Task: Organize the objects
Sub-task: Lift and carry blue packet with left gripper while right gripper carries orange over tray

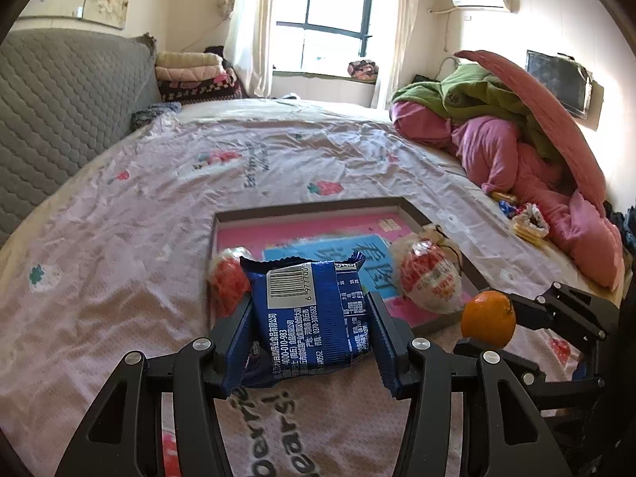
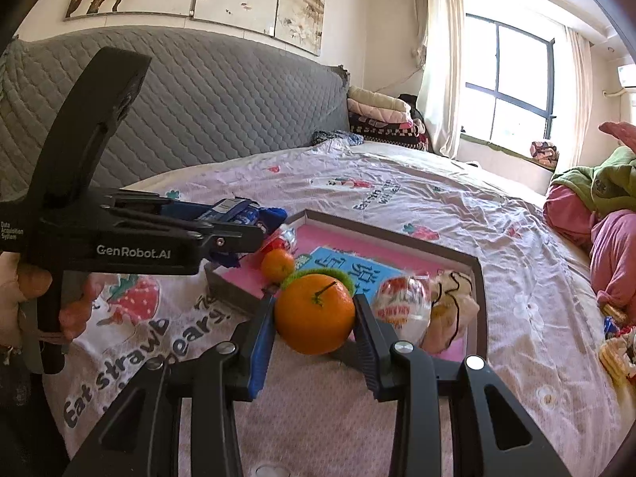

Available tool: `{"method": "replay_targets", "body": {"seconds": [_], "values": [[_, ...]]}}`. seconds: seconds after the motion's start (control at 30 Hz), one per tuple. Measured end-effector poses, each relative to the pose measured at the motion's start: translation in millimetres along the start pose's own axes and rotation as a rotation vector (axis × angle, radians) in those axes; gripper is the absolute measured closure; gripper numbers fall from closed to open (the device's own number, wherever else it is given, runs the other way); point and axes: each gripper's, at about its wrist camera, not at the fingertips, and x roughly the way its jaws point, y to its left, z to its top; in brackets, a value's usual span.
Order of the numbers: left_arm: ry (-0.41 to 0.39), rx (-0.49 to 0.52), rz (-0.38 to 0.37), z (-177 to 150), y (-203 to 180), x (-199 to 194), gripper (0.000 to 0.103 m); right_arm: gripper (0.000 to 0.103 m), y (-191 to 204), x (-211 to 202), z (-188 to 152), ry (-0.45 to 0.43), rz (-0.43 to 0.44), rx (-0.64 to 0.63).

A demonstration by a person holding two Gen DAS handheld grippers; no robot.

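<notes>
Blue foil snack packet (image 1: 314, 310): glossy, crinkled, white barcode panel and white print facing up, serrated end seam; clamped between the pads of the left claw (image 1: 312, 338), raised above the bed (image 1: 119, 206), at the near edge of the tray (image 1: 302, 208); Orange (image 2: 315, 313): round, bright, dark stem uppermost; pinched at its sides by the right claw (image 2: 314, 330), held over the tray's near rim; Tray: shallow, grey-framed, pink floor with a blue printed card, lying on the pink strawberry-print bedsheet; Contents of tray: two red-and-white clear-wrapped items (image 1: 431, 278), a smaller orange (image 2: 277, 264), a cream drawstring pouch (image 2: 453, 308); the wrapped item and pouch lie just beyond the held orange.
</notes>
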Motion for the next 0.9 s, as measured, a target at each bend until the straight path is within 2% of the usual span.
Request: {"method": "replay_targets", "body": {"seconds": [0.53, 0.67, 0.9], "values": [[-0.018, -0.040, 0.011, 31.7, 41.2, 10.4, 0.048, 0.064, -15.8, 29.1, 32.5, -0.026, -0.010, -0.018], [0.006, -0.053, 0.025, 28.9, 50.7, 19.5, 0.048, 0.064, -19.9, 39.3, 33.9, -0.017, -0.005, -0.013], [0.056, -0.040, 0.021, 13.6, 46.1, 43.0, 0.048, 0.064, -17.9, 58.2, 24.4, 0.027, 0.020, -0.012]]}}
